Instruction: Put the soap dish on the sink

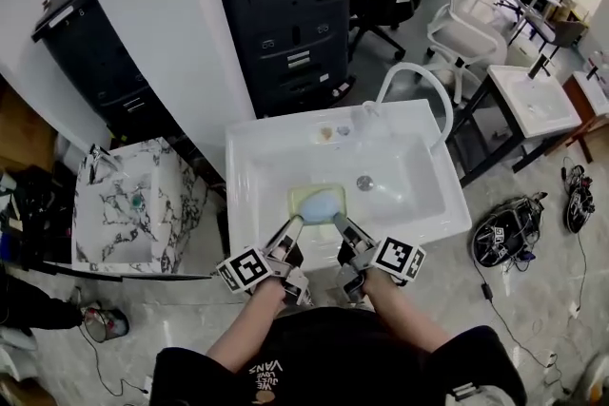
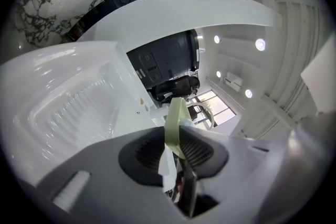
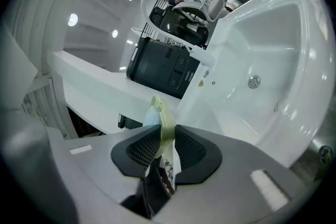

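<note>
Head view: We hold the soap dish (image 1: 318, 202), pale green, with something pale blue in it, by two sides. The left gripper (image 1: 296, 223) has its near-left edge and the right gripper (image 1: 340, 223) its near-right edge. The dish sits over the near part of the basin of the white sink (image 1: 249, 157), just short of the drain (image 1: 364, 183). We cannot tell whether it touches the basin floor. The faucet (image 1: 366, 114) stands at the far rim. A marbled sink (image 1: 171, 168) stands to the left and a black cabinet (image 1: 285, 5) behind. A second white sink (image 1: 533, 100) stands well apart to the right.

Left gripper view: The jaws are clamped on a thin green edge of the dish, which stands up between the ribbed pads (image 2: 152, 150). The white sink fills the left, the cabinet lies beyond, and the marbled sink is at the top left.

Right gripper view: The jaws are clamped likewise on the green rim of the dish. The pale blue shows just left of the rim, above the pads (image 3: 144, 148). The basin, with the drain, lies to the right. The faucet arches at the top and the cabinet sits behind.
</note>
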